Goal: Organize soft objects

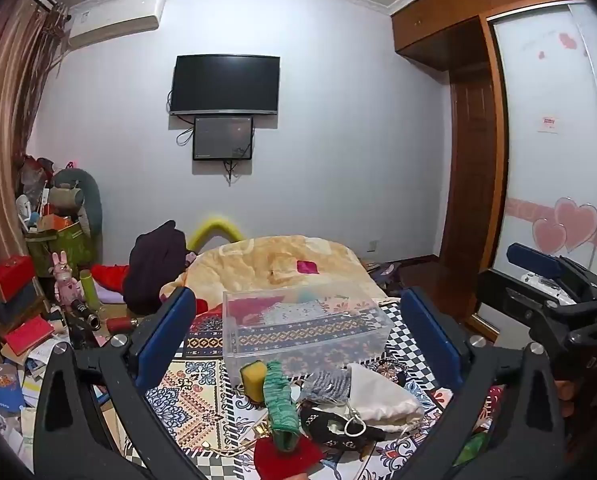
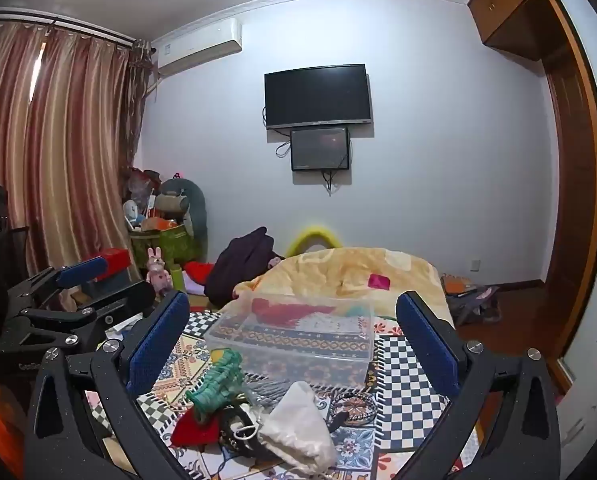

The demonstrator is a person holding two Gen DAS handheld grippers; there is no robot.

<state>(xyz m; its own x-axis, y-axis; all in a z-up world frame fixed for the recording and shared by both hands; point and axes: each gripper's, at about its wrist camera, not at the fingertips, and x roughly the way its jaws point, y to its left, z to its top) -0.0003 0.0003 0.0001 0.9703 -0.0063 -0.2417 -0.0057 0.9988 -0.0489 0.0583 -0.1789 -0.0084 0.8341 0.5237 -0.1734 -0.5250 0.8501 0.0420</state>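
Above the bed's patterned cover (image 1: 194,396), left gripper (image 1: 298,328) and right gripper (image 2: 294,328) hover level, jaws wide, before the clear plastic box (image 1: 306,328).

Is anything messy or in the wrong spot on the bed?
Yes. The green knitted piece, white drawstring pouch and red cloth lie jumbled on the patterned bedspread, outside the clear box.

Green knitted cloth (image 1: 280,400), yellow sponge (image 1: 253,376), white pouch (image 1: 378,398), red cloth (image 1: 286,456), clear box (image 1: 306,326); checkered, floral patchwork bedspread (image 1: 194,396); yellow blanket (image 1: 274,260).
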